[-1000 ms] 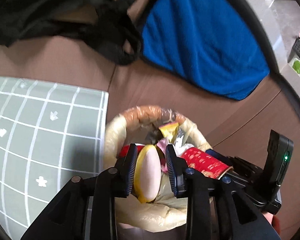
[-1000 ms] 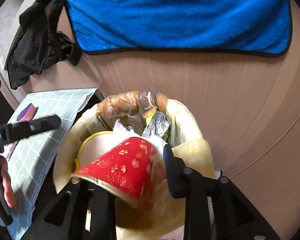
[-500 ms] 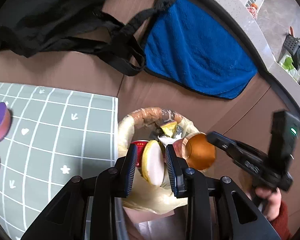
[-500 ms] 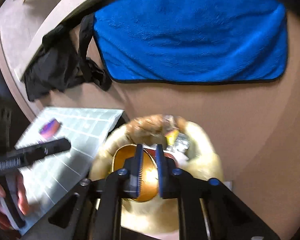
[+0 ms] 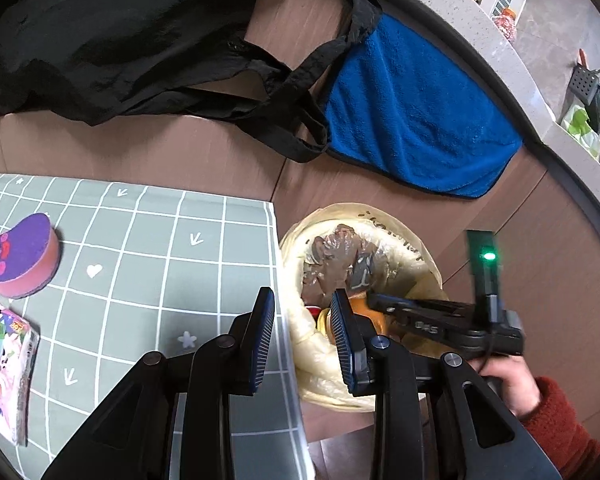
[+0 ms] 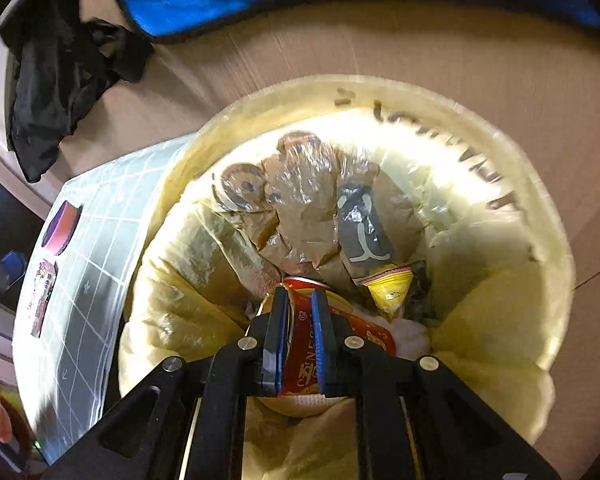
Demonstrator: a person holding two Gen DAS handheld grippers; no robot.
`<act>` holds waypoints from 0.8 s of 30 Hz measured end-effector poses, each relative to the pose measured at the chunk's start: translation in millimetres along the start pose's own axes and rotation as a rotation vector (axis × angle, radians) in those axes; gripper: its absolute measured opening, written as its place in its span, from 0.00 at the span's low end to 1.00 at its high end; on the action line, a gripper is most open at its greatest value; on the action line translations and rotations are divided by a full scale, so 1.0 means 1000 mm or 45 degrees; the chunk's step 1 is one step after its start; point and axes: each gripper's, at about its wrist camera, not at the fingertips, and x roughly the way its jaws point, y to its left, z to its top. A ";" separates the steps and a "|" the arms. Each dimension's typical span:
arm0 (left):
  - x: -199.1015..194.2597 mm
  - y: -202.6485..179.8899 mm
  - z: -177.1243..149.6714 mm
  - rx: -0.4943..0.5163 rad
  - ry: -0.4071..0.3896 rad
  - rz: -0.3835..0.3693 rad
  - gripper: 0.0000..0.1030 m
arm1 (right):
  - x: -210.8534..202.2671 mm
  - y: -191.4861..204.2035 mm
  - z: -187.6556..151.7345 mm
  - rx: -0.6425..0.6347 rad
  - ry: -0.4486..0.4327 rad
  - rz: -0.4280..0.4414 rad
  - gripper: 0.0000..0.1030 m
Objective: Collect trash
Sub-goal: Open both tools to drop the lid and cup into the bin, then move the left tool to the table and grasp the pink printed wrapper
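Right gripper (image 6: 298, 312) is down inside the lined bin (image 6: 548, 216) — its jaws, just easing apart, are nearly closed on the red cup (image 6: 300, 344) to push it in. Left gripper (image 5: 302, 330) hangs part-open and empty over the bin's rim — candy packet (image 5: 4, 364) waits beyond.

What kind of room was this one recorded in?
Probably a home kitchen or dining corner: a lined trash bin beside a wooden counter, a blue towel, a sponge, utensil rack behind.
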 end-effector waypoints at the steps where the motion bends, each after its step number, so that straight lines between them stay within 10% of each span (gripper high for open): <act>1: -0.003 0.000 -0.001 0.003 -0.008 0.000 0.30 | -0.011 0.004 -0.002 -0.016 -0.032 -0.027 0.18; 12: -0.065 0.018 -0.011 0.077 -0.144 0.061 0.30 | -0.137 0.085 -0.024 -0.264 -0.451 -0.032 0.29; 24: -0.159 0.102 -0.036 0.025 -0.220 0.278 0.33 | -0.141 0.243 -0.040 -0.659 -0.535 0.140 0.29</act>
